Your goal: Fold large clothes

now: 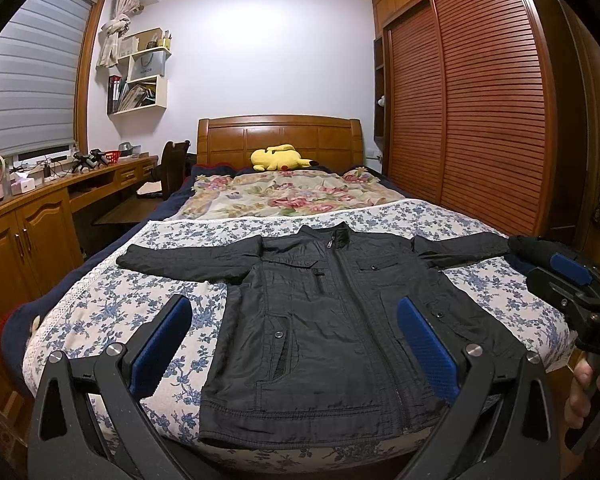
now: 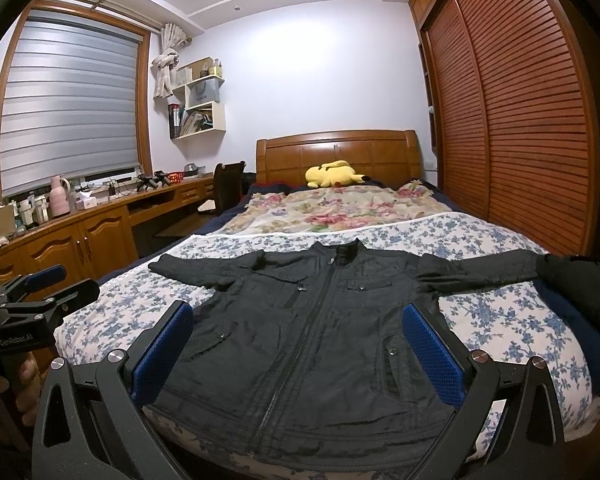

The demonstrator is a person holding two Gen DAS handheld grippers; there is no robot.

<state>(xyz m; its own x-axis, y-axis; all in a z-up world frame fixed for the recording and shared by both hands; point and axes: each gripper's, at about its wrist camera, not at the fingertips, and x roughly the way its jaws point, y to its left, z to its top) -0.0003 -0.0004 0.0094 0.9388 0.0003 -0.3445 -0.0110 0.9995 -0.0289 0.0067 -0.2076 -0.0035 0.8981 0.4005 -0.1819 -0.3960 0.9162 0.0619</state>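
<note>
A black zip-up jacket (image 1: 324, 320) lies flat, front up, on the blue-flowered sheet, sleeves spread out to both sides, collar toward the headboard. It also shows in the right wrist view (image 2: 300, 332). My left gripper (image 1: 296, 320) is open, held above the jacket's hem at the foot of the bed, and holds nothing. My right gripper (image 2: 300, 328) is open too, above the hem, empty. The right gripper shows at the right edge of the left wrist view (image 1: 572, 276), and the left gripper at the left edge of the right wrist view (image 2: 40, 284).
The bed (image 1: 172, 240) has a floral quilt (image 1: 284, 196) and a yellow plush toy (image 1: 278, 158) near the wooden headboard. A dark folded garment (image 2: 580, 284) lies at the bed's right edge. A wooden desk (image 1: 40, 200) runs along the left; a louvred wardrobe (image 1: 480, 112) stands right.
</note>
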